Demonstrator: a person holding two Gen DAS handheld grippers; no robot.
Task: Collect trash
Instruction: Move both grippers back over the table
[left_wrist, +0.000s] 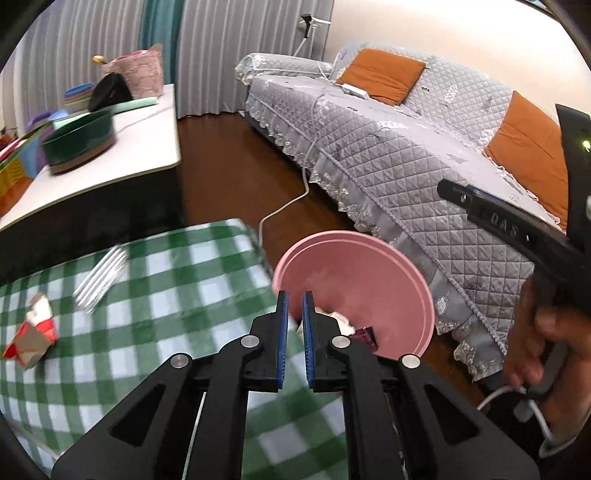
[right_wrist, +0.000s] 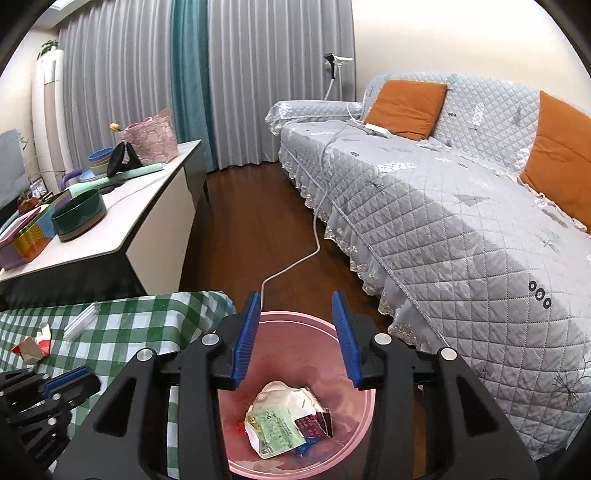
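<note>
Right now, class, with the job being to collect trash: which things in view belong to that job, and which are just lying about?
Part of the job:
- pink bin on the floor
- crumpled paper already inside it
- red and white carton on the checked cloth
- clear wrapper beside it

Just lying about:
- green bowl
- orange cushions
- white cable
- pink bag

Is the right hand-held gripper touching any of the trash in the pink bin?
Apart. In the right wrist view the right hand-held gripper is open and empty above the pink bin; the crumpled trash lies at the bottom.
</note>
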